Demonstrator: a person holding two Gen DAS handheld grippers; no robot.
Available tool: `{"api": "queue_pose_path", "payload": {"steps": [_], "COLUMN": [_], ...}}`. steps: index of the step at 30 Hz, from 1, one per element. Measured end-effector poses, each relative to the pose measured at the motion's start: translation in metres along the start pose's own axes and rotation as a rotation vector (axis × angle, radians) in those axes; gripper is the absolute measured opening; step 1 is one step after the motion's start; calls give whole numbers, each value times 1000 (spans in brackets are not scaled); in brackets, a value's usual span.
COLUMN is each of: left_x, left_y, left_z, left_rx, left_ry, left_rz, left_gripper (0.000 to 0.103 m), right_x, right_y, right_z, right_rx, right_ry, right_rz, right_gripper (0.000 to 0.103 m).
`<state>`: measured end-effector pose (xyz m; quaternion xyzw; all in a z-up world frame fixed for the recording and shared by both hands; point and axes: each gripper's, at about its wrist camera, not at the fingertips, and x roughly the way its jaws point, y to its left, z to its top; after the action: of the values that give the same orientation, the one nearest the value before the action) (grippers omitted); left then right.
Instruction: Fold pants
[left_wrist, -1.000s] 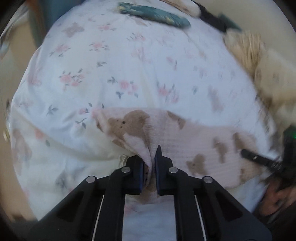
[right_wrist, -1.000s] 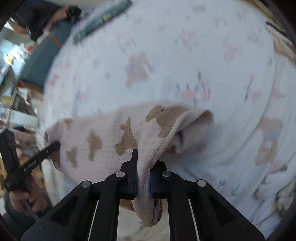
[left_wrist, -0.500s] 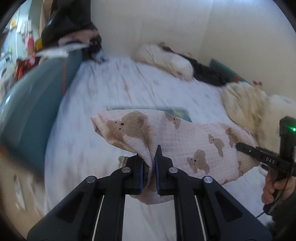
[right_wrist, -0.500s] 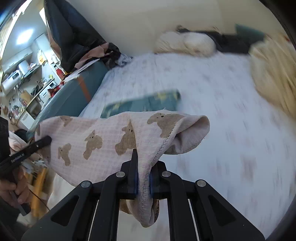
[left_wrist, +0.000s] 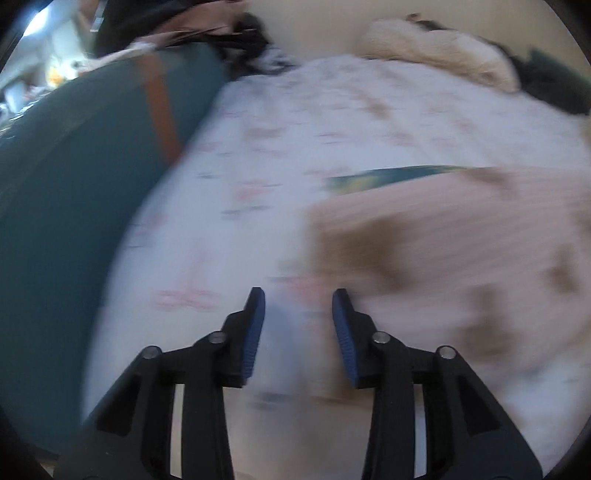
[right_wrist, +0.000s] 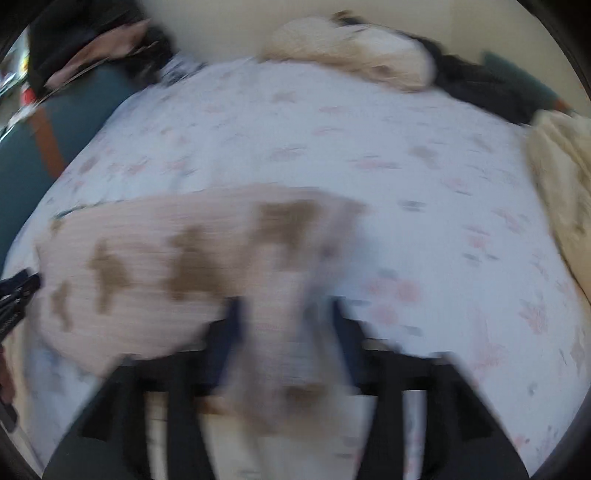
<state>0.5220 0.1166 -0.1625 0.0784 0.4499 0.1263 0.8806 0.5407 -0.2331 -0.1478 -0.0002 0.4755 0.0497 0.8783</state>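
Two spread fingers of the left gripper (left_wrist: 298, 306) hold nothing; the pants (left_wrist: 461, 258), blurred, lie right of them on the bed (left_wrist: 258, 147), long axis crosswise, with open sheet to the left. From the right wrist, the right gripper (right_wrist: 288, 325) is smeared; its fingers look parted around pants fabric, contact unclear.

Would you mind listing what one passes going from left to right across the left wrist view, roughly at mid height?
Teal cushion → floral bedsheet → pink bear-print pants. Lower down, the open left hand-held gripper sits over the sheet, just left of the pants' edge.
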Motion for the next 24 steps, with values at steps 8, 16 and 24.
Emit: {"api": "queue_pose_path", "payload": {"steps": [8,16,24], "left_x": [-92,-256,-410], "left_y": [44,39,61], "left_z": [-43,-108,-190], "left_rx": [-137,-132,-149], "left_ry": [-93,-165,-256], "left_rz": [-163,-339,-386], "left_gripper": [51,102,102], "right_x": [-81,-239,-381], "right_y": [-25,32,67], "right_z": [-32,-109,-213], "right_rx": [-3,-28,14], "right_ry": [-41,-184,-283], "right_rz": [44,118,114], "right_gripper": [67,94,103]}}
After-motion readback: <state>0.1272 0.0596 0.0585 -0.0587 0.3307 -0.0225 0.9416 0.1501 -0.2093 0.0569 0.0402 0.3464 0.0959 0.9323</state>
